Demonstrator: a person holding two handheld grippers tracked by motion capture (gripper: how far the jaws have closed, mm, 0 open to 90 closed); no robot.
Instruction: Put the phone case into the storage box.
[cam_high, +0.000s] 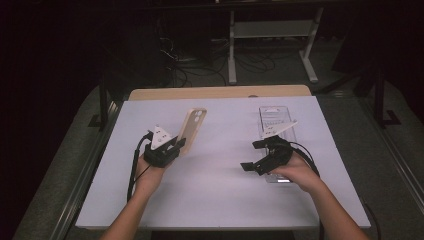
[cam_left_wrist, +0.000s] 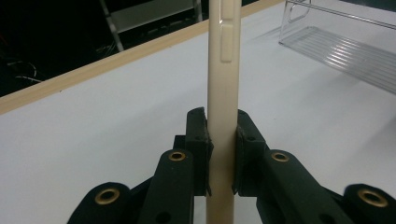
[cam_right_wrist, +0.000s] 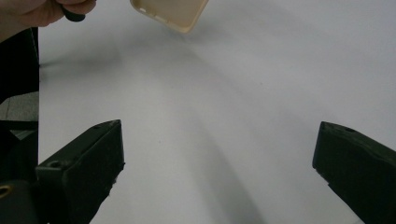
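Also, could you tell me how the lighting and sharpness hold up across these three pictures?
High view: the white table is evenly lit while the room behind is nearly black, and the clear plastic tray is faint. Left gripper view: the cream phone case is sharp between the left tool's pads, and the tray shows glare streaks. Right gripper view: soft shadows cross the table and the near jaws are slightly blurred.

The white table (cam_high: 220, 165) is lit from above against a dark, murky room; soft shadows; close jaws look perhaps slightly blurred.
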